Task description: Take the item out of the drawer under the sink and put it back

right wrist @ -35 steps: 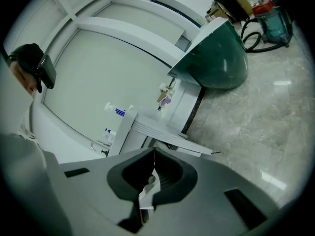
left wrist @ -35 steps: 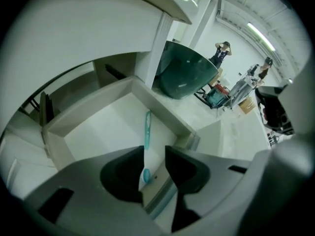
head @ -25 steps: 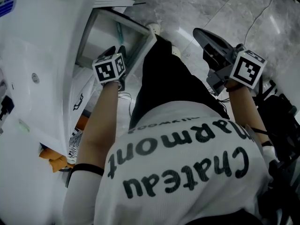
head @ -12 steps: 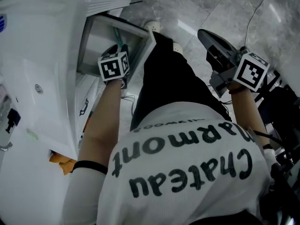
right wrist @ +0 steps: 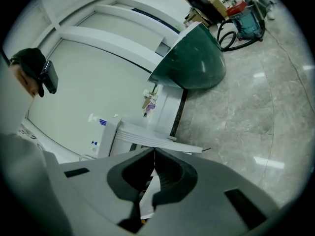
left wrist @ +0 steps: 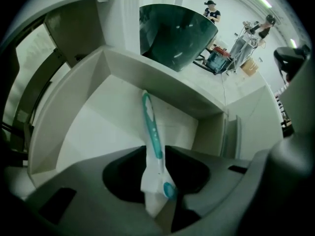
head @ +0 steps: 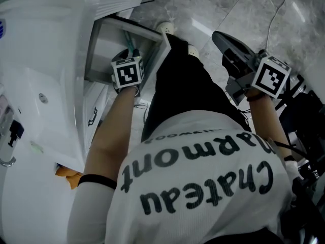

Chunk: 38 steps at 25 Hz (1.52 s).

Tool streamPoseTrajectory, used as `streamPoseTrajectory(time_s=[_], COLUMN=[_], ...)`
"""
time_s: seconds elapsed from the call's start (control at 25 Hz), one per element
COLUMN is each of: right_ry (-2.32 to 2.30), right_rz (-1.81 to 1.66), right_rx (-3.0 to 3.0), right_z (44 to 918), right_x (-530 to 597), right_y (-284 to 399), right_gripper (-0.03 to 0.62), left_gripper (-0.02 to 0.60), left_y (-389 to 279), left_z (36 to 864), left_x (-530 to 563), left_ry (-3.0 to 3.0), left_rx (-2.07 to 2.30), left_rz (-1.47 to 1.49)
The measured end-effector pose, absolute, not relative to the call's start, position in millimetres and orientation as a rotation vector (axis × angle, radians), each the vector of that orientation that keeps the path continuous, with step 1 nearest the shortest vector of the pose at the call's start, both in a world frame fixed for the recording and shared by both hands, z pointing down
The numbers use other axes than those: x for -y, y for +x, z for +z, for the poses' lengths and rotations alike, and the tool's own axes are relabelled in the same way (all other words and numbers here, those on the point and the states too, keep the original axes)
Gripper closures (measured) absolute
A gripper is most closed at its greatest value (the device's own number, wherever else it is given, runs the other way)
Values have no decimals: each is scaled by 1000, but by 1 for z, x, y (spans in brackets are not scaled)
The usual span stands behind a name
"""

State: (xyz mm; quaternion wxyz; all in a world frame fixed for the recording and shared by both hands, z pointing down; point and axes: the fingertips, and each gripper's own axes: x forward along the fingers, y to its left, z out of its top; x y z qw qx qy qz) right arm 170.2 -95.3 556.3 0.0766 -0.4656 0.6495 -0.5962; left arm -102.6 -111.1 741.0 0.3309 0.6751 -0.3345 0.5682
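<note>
A white and teal toothbrush-like item (left wrist: 150, 127) lies lengthwise in the open white drawer (left wrist: 93, 132) under the sink. My left gripper (left wrist: 155, 154) reaches into the drawer with the item's handle between its jaws. The jaws are closing around it, and I see no firm pinch. From the head view the item (head: 130, 44) shows just beyond the left gripper (head: 127, 59), over the drawer (head: 101, 47). My right gripper (head: 227, 44) hangs shut over the floor at the right, with nothing in it. Its jaw tips (right wrist: 154, 151) meet.
The white vanity top (head: 45, 60) juts out above the drawer at the left. A dark green basin shape (left wrist: 174, 33) stands beyond the drawer. The person's black trousers (head: 177, 85) are right beside the drawer front. Grey marble floor (head: 228, 4) lies at the right.
The left gripper has moved forward and to the right, deeper into the drawer and onto the item. The right gripper has hardly moved.
</note>
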Motion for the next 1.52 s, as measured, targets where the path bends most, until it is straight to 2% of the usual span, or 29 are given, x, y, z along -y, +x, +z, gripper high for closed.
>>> streamPoseTrajectory(time_s=[0.44, 1.2, 1.52], right_ry=[-1385, -1371, -1379], right_rz=[-1813, -1822, -1819], right_rx=[-1936, -1936, -1937], right_z=[562, 567, 566], right_x=[95, 93, 91], right_y=[169, 169, 170], right_gripper=[582, 582, 582], left_gripper=[465, 463, 506], left_y=[-100, -104, -109], left_z=[744, 743, 742], left_x=[105, 109, 113], left_ry=[1851, 1821, 1811], left_rx=[829, 905, 934], left_rz=[1698, 1645, 1594])
